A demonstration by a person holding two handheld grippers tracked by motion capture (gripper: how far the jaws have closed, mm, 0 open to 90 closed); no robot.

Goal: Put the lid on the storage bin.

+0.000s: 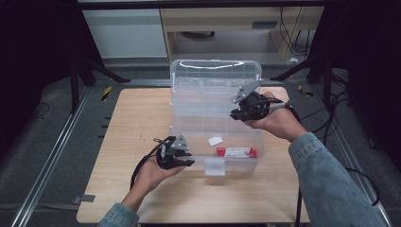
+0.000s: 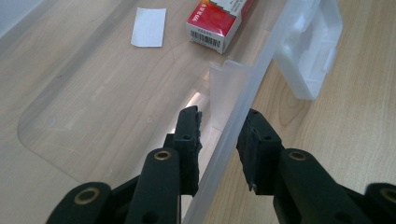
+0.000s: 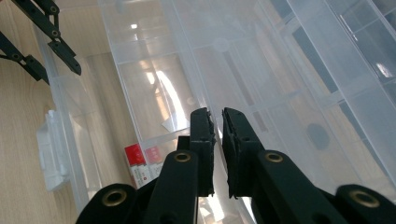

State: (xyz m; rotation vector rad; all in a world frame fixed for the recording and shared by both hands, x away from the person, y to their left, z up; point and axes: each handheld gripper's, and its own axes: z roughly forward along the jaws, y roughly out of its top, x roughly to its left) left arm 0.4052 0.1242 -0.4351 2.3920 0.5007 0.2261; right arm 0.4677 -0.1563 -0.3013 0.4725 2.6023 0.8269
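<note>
Astride box (image 2: 243,107) front wall, left gripper (image 2: 219,140); bare tabletop (image 2: 355,130) outside.

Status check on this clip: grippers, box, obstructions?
Left gripper straddles clear box's front wall. Right gripper shut on inner tray edge. Red carton inside, nothing blocking.

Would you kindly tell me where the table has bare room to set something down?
The wooden table is bare left of the clear box and along the near edge below its front latch. Inside the box, free floor lies left of the white paper slip and red carton. The right strip is narrow.
</note>
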